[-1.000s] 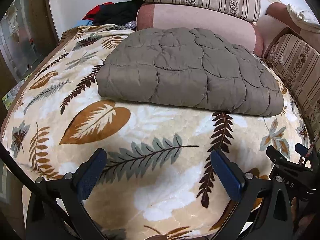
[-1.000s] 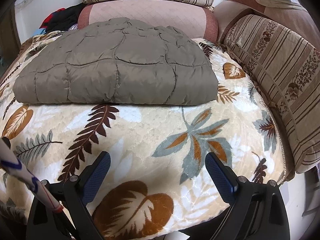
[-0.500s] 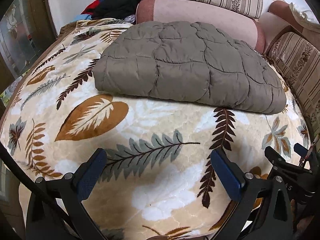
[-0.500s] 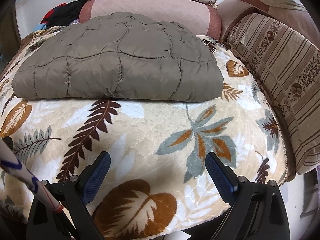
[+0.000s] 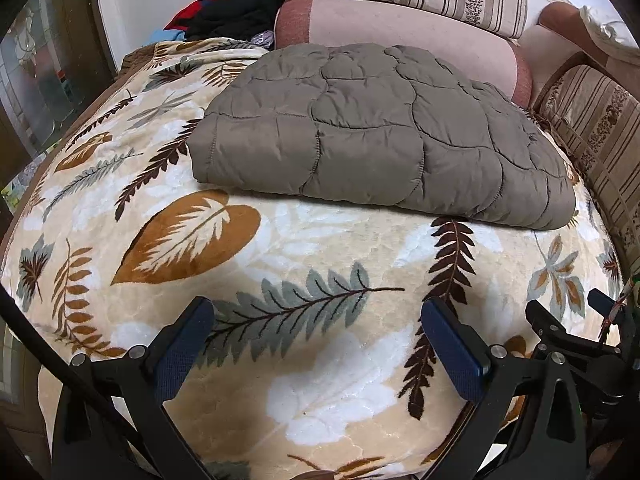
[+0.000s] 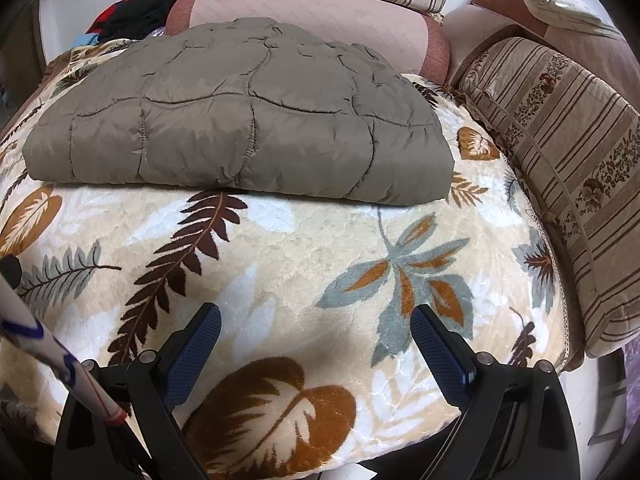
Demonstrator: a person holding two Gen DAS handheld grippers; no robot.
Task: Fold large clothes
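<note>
A grey-brown quilted garment point(image 5: 376, 132) point(image 6: 248, 120) lies folded into a thick flat rectangle on the leaf-patterned blanket point(image 5: 312, 248) point(image 6: 304, 240), toward the back. My left gripper point(image 5: 316, 320) stands open over the blanket's near edge, well short of the garment, with nothing between its blue pads. Beside it, my right gripper point(image 6: 316, 324) is open too, also empty and clear of the garment's front fold. In the left wrist view, the right gripper's black frame point(image 5: 568, 344) shows at the lower right.
Striped and pink cushions point(image 5: 404, 20) point(image 6: 320, 12) line the back behind the garment. A striped bolster point(image 6: 568, 152) runs along the right side. Dark and red clothes point(image 5: 232, 12) are heaped at the back left. A white pole point(image 6: 56, 360) crosses the right wrist view's lower left.
Both grippers have moved a little closer to the folded garment, which looms larger and lower in each view. The garment itself has not shifted, and both grippers stay open.
</note>
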